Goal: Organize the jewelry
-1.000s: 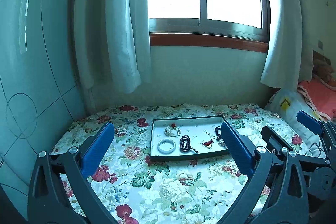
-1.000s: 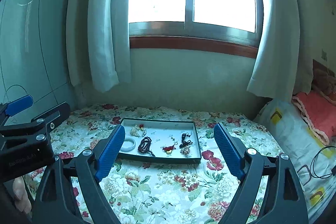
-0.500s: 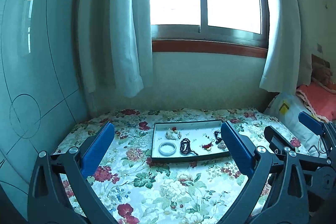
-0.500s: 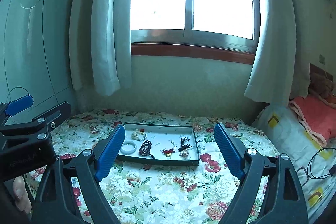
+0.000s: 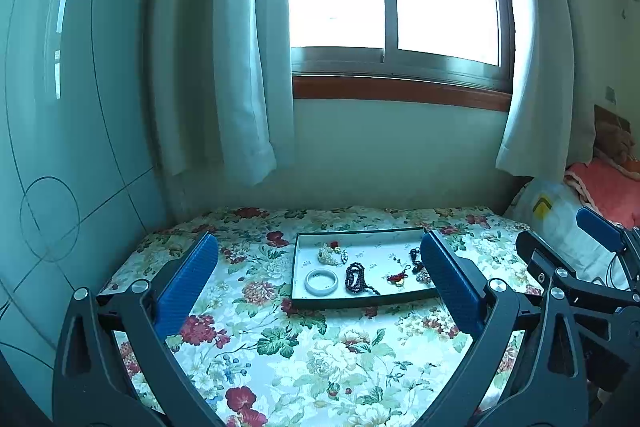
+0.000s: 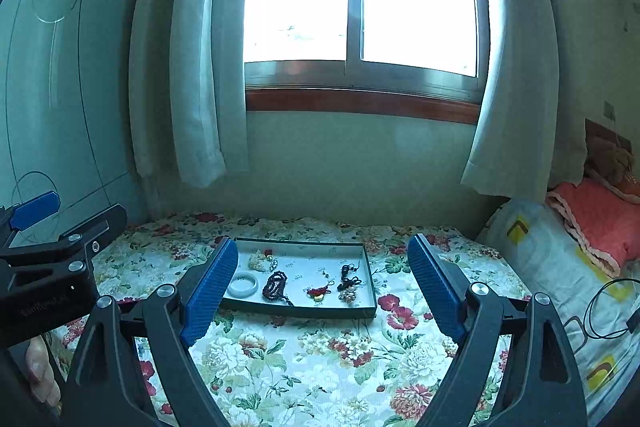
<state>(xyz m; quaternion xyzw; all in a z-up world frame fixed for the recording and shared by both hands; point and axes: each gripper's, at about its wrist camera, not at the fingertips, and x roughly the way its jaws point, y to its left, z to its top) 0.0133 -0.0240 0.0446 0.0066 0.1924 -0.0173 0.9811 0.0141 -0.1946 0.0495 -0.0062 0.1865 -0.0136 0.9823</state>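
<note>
Both the left gripper [image 5: 316, 281] and right gripper [image 6: 320, 285] hold their jaws wide and empty. Ahead of them, the tray [image 6: 362, 313] holds jewelry: a rigid, slippery bangle [image 6: 244, 286], best pinched across its rim, and limp bead strands [image 6: 276, 285].

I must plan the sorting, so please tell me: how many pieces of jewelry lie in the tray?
6, though small ones may be missed: white bangle front left, pale bead cluster behind it, dark bead strand, red charm, black cord piece, small beaded cluster front right.

Left gripper [image 5: 318, 277], right gripper [image 6: 322, 281] side by side, jaws wide, apparently empty.
</note>
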